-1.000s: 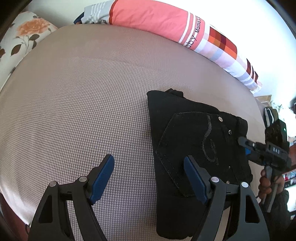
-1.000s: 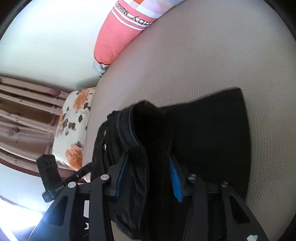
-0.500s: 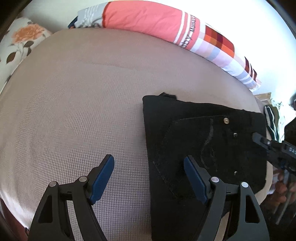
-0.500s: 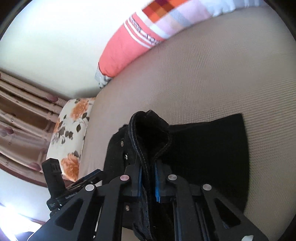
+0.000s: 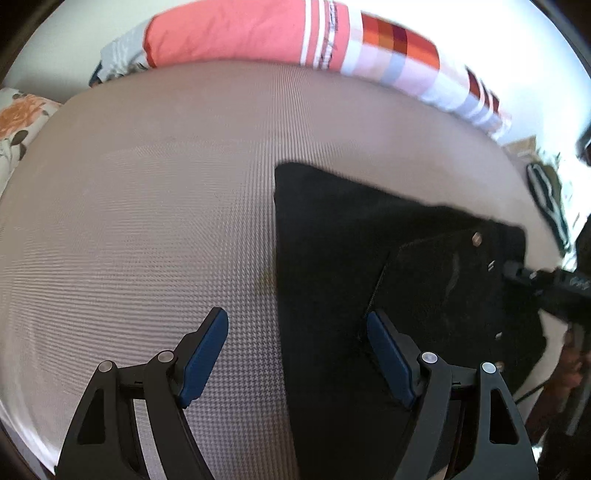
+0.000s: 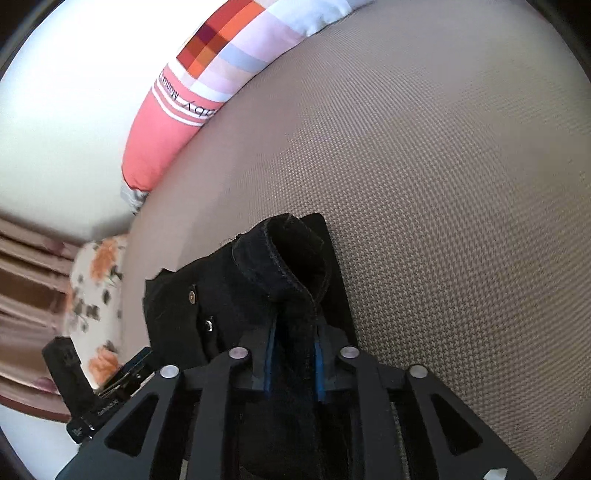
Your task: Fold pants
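Note:
Black folded pants lie on the beige mattress, back pocket and rivets facing up. My left gripper hovers open over the pants' left edge, with one finger above the cloth and the other above bare mattress. My right gripper pinches a raised fold of the pants at the waistband; its jaws are opening slightly, with the fold still pressed between the blue pads. In the left wrist view the right gripper reaches the pants from the right. The left gripper's tip shows at the lower left of the right wrist view.
A long coral and checked bolster lies along the far edge of the mattress. A floral pillow sits at the left corner, with brown curtains behind it. A person's hand holds the right gripper beyond the bed's right edge.
The right gripper closed on the waistband fold and drew the pants toward itself, so they spread wider and flatter. The left gripper shifted along the bed, staying open.

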`<state>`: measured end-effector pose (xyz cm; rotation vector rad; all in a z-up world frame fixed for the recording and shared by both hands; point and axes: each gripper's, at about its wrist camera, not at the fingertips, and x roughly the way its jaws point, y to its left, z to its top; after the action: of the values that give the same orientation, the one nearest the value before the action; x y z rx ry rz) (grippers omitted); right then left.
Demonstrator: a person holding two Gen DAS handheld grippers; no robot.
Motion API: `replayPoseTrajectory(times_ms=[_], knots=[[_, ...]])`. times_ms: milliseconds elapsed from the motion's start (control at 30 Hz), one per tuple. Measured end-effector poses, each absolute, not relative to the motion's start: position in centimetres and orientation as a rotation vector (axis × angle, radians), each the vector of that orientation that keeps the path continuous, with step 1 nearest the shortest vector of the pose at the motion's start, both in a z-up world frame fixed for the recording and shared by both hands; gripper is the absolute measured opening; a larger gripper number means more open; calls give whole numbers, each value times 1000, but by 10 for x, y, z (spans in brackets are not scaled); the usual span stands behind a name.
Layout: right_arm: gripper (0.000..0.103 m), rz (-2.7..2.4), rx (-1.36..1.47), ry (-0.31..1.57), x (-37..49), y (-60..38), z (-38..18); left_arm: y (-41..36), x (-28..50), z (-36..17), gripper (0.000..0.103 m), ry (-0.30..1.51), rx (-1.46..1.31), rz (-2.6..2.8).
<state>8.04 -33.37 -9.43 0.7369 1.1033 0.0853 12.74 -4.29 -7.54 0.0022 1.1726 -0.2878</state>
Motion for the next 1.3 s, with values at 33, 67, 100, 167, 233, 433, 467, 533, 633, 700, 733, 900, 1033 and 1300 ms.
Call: replayPoseTrajectory(times_ms=[33,67,100,167,233,433,467,533,633,700,733,900,1033,1300], knots=[[20,80,732,1105,80,-332,-93,-44,128,-79,78,1170,11,-284],[23,71,726,1109,78,-331,-91,-45,128,-79,78,1166,11,-284],[24,71,720,1113,75,-331,-90,-45,127,-79,78,1165,10,-284],[24,66,690,1130,69,-329,-87,-44,127,-79,78,1169,10,-288],[25,62,651,1149,62,-326,-83,-45,124,-79,78,1173,13,-296],[25,57,597,1161,39,-318,-71,-52,111,-79,78,1173,39,-313],[25,54,586,1161,36,-316,-69,-53,109,-79,78,1172,41,-314],[25,50,574,1158,31,-315,-66,-53,104,-79,78,1170,44,-319],[25,44,578,1156,25,-314,-64,-56,100,-79,78,1169,50,-324],[25,44,585,1154,20,-315,-63,-56,96,-78,78,1164,56,-332],[25,44,588,1155,18,-315,-63,-56,95,-78,78,1163,61,-331],[26,51,633,1152,8,-320,-63,-55,89,-77,78,1163,59,-339],[26,63,637,1155,4,-319,-61,-55,87,-77,78,1164,53,-341],[14,61,577,1123,0,-313,-50,-54,87,-78,78,1167,53,-353]])
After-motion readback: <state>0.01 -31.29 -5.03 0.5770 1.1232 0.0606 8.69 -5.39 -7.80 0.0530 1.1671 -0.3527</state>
